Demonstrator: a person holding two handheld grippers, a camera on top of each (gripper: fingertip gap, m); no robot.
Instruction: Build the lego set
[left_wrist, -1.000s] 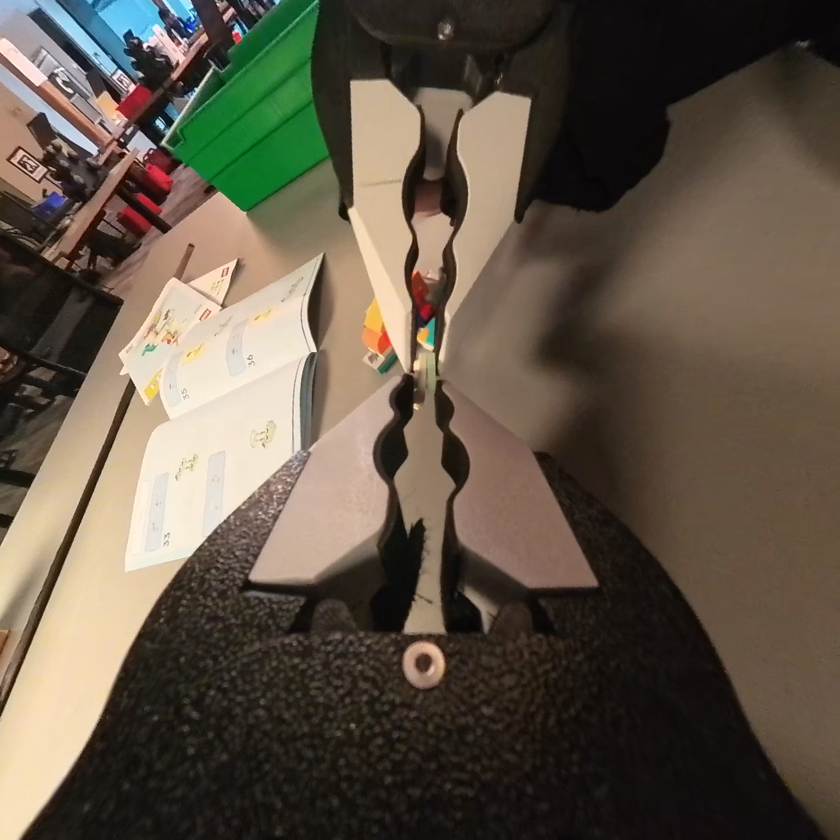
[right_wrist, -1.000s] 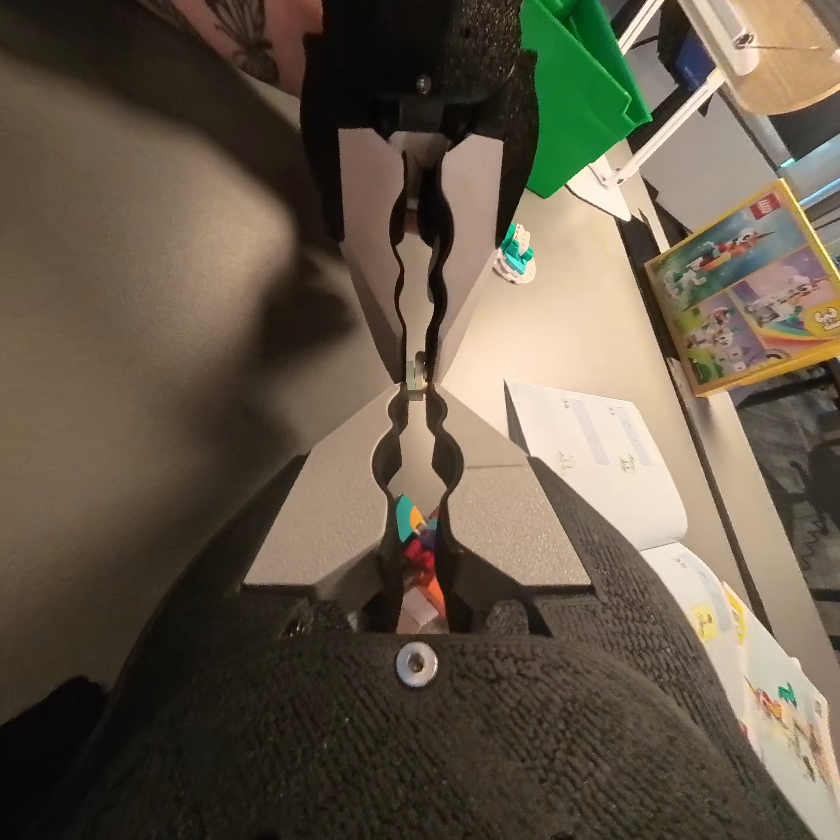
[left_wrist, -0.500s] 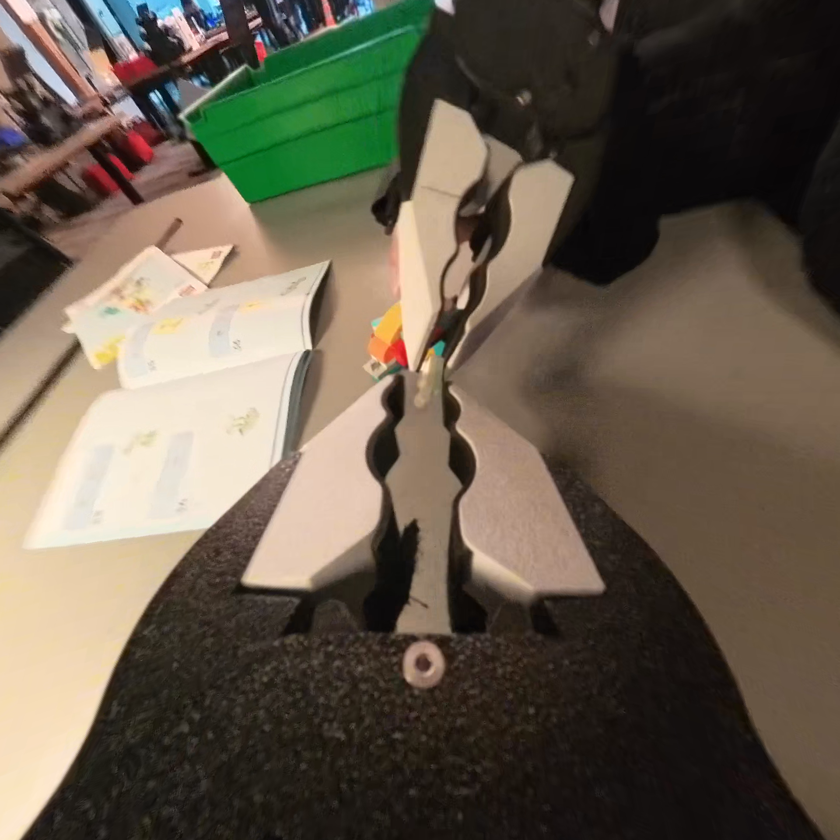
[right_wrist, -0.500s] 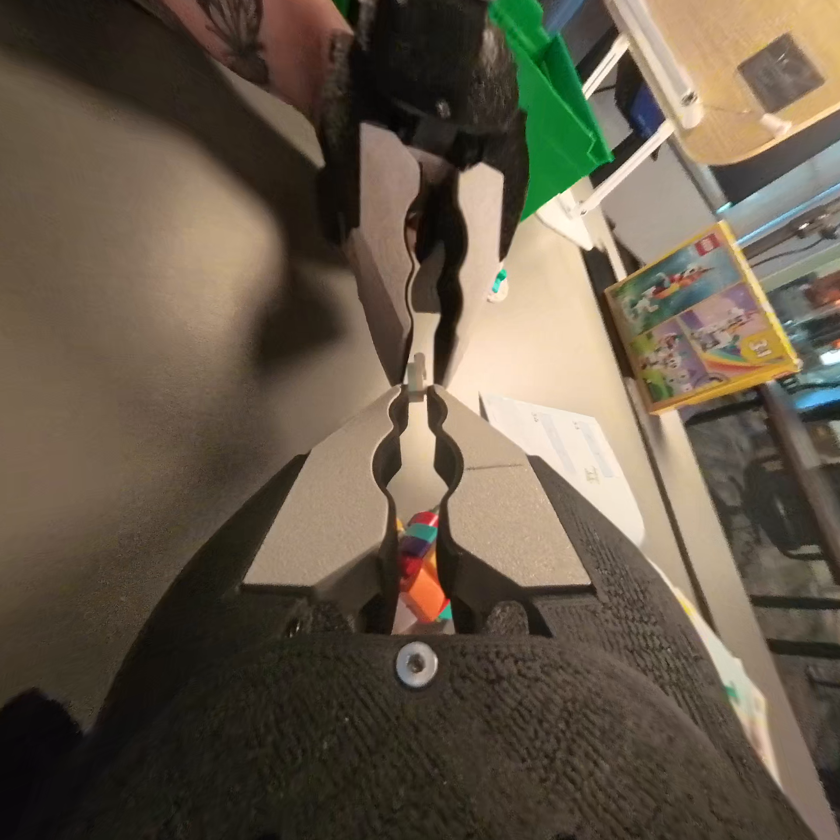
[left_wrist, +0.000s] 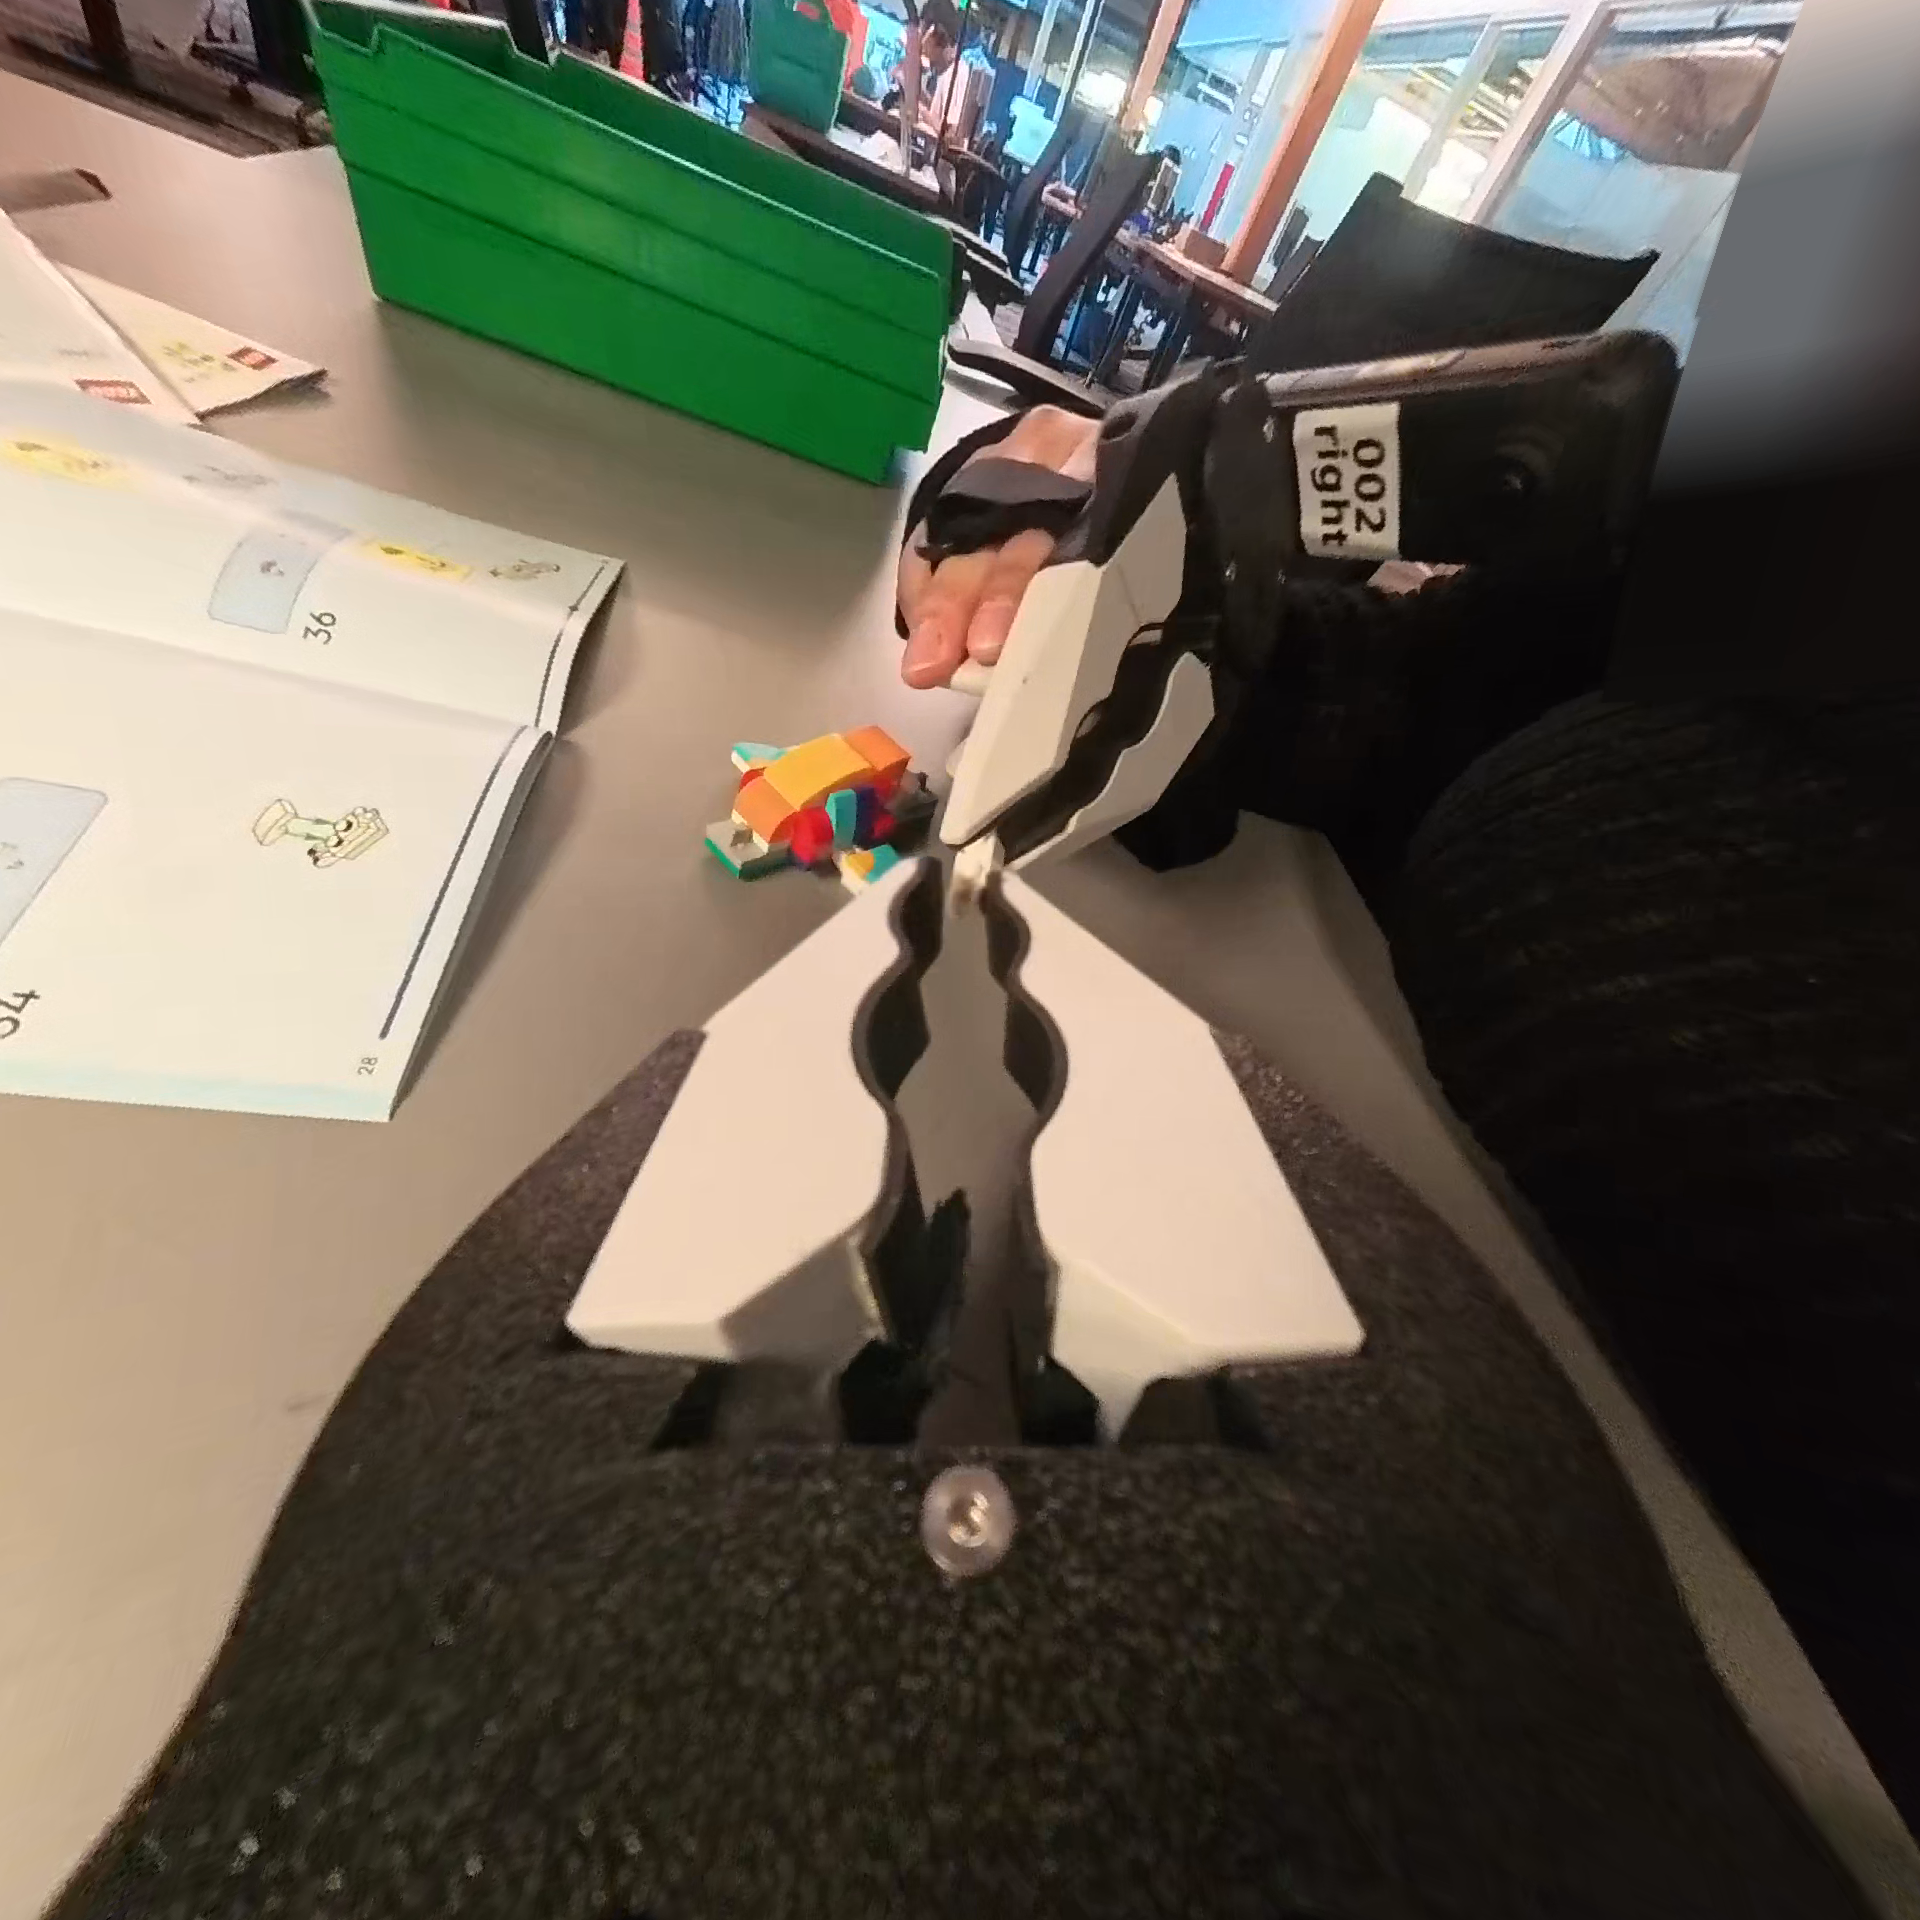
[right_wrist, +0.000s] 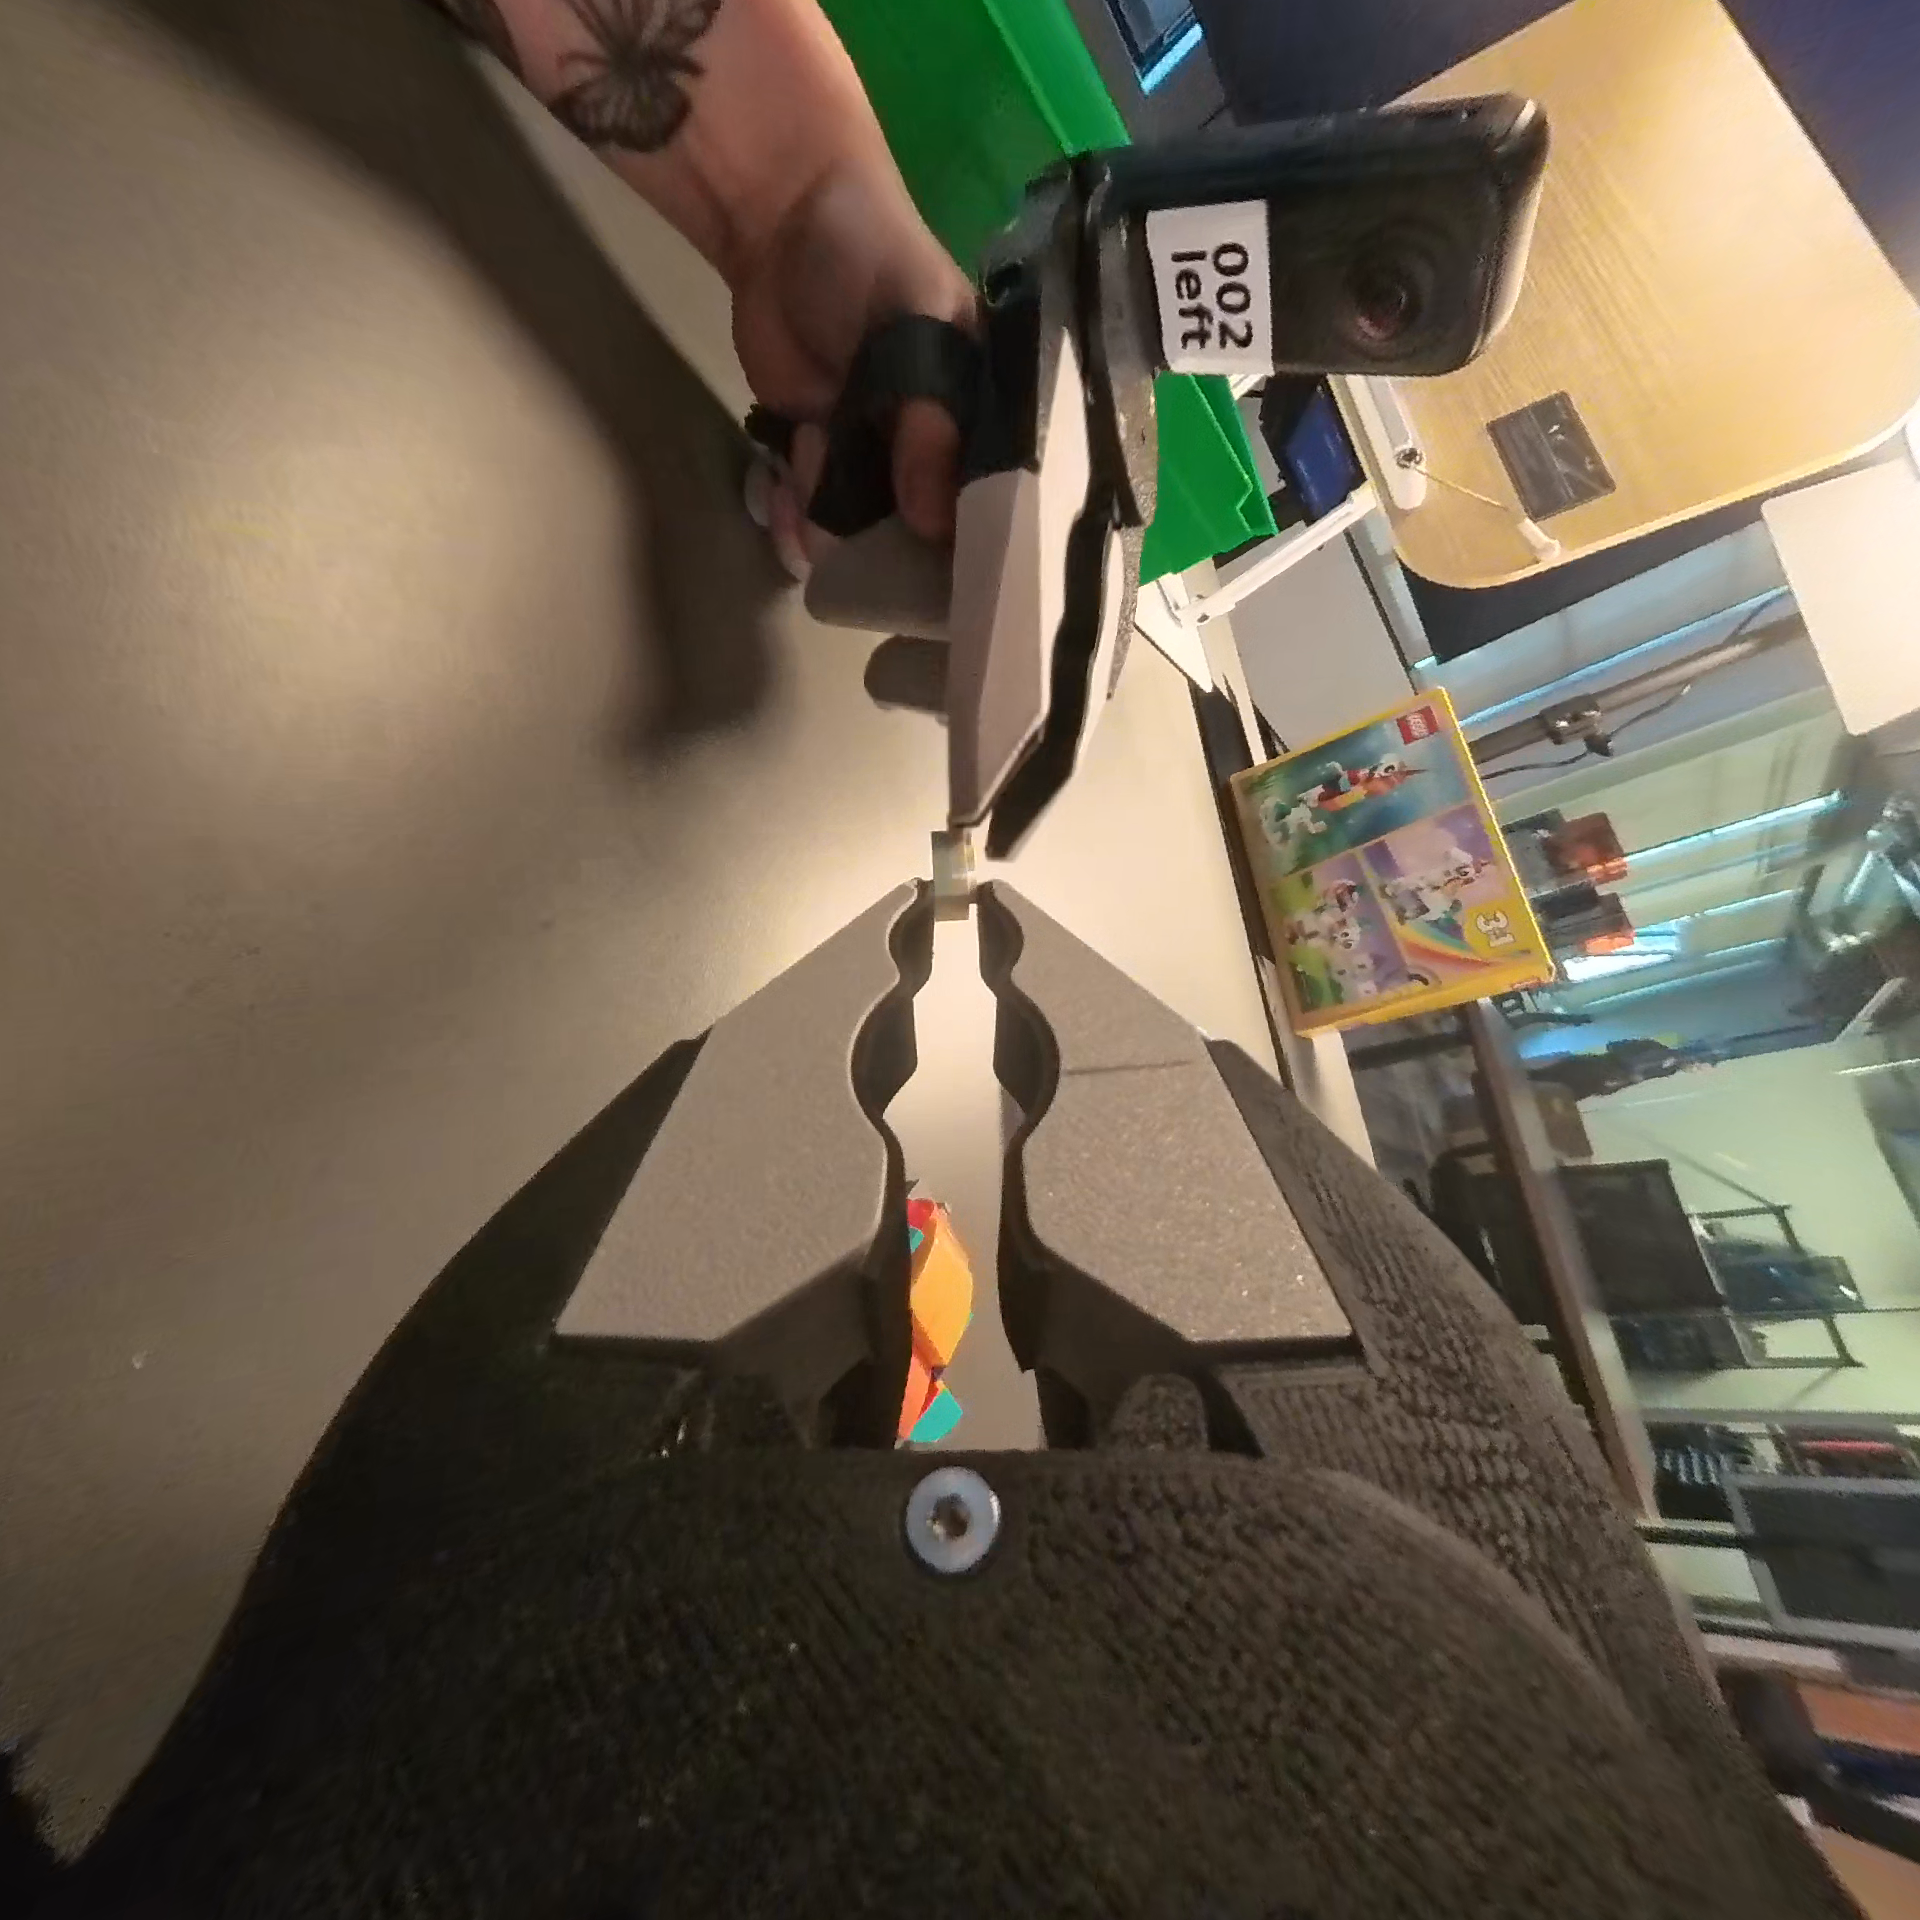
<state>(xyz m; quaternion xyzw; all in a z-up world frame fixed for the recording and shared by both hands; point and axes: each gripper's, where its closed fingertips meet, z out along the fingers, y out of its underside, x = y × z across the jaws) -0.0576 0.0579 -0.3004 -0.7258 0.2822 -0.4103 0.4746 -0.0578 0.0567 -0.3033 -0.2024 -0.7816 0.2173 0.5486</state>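
Note:
A small pale lego piece (left_wrist: 968, 883) is pinched where my two grippers meet tip to tip, above the grey table. My left gripper (left_wrist: 961, 878) is shut on it from below in the left wrist view. My right gripper (left_wrist: 971, 840) comes in from the upper right. In the right wrist view the piece (right_wrist: 951, 871) sits between the tips of my right gripper (right_wrist: 952, 896), and my left gripper (right_wrist: 982, 828) touches its top. A colourful lego build (left_wrist: 821, 800) lies on the table just behind the tips. It also shows between the right fingers (right_wrist: 935, 1309).
An open instruction booklet (left_wrist: 239, 748) lies to the left on the table (left_wrist: 208, 1299), with loose leaflets (left_wrist: 208, 364) behind it. Green bins (left_wrist: 644, 229) stand at the back. A lego box (right_wrist: 1382, 862) stands at the table's far edge. A person's hands hold both grippers. Only a small space, under 4 cm, lies between the two pairs of fingers.
Both grippers have stayed tip to tip on the small piece while turning. The right gripper now comes in at an angle from the right instead of head on. The lego build is now in plain view.

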